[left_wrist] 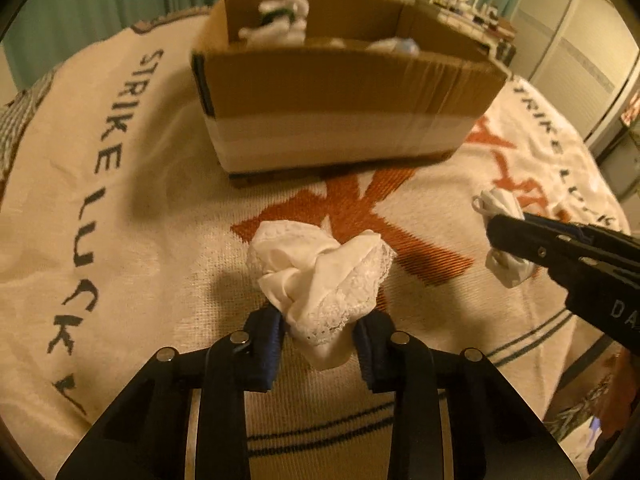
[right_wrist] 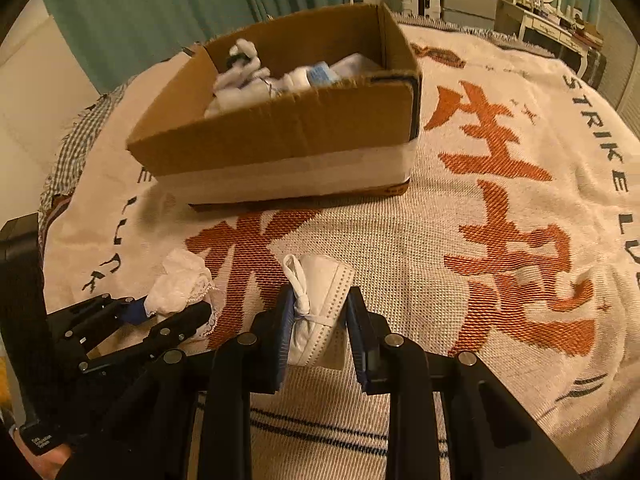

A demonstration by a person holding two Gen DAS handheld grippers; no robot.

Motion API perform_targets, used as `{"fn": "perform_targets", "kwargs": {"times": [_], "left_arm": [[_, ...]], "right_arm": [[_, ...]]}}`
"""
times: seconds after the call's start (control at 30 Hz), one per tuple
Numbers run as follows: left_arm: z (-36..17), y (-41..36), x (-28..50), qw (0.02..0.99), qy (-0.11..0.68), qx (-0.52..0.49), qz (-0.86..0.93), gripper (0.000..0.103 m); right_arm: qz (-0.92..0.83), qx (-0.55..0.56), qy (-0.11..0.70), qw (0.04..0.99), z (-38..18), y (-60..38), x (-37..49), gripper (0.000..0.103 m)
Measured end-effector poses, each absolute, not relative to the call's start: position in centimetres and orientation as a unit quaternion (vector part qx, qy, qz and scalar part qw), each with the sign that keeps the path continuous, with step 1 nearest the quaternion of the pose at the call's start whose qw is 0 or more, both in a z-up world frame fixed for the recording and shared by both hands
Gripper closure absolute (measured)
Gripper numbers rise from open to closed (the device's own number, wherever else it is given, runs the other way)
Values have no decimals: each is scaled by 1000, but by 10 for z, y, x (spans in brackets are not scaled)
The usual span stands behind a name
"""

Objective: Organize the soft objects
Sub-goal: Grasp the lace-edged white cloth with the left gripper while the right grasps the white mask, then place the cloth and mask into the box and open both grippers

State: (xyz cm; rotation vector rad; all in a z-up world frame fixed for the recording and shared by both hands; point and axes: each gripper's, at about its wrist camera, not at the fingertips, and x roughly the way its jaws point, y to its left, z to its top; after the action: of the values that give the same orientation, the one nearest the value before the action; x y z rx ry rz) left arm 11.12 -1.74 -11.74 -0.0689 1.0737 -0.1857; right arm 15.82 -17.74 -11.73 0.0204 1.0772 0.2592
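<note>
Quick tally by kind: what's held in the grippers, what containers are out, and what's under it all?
White lace-trimmed cloth bundle, in the left gripper: 1
White folded face mask tied with its strap, in the right gripper: 1
Open brown cardboard box, soft white items inside, too blurred to count: 1
Cream woven blanket with orange characters: 1
Total: 4
</note>
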Motion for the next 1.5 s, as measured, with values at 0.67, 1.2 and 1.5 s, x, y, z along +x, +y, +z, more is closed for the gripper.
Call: {"fn": "perform_targets", "kwargs": {"times": [0.67,1.2,1.5], "left_arm": [[25,-11,97,919,381,15,-100,73],[56,-17,203,930,356,10,-97,73],[-13,-20,268,910,403,-8,-98,73]], "right_arm": [[132,-36,387,912,20,-176,105,77],[156,-38,331,930,97,-166,217,77],[155,-23,380,912,24,-162,303,77]]}}
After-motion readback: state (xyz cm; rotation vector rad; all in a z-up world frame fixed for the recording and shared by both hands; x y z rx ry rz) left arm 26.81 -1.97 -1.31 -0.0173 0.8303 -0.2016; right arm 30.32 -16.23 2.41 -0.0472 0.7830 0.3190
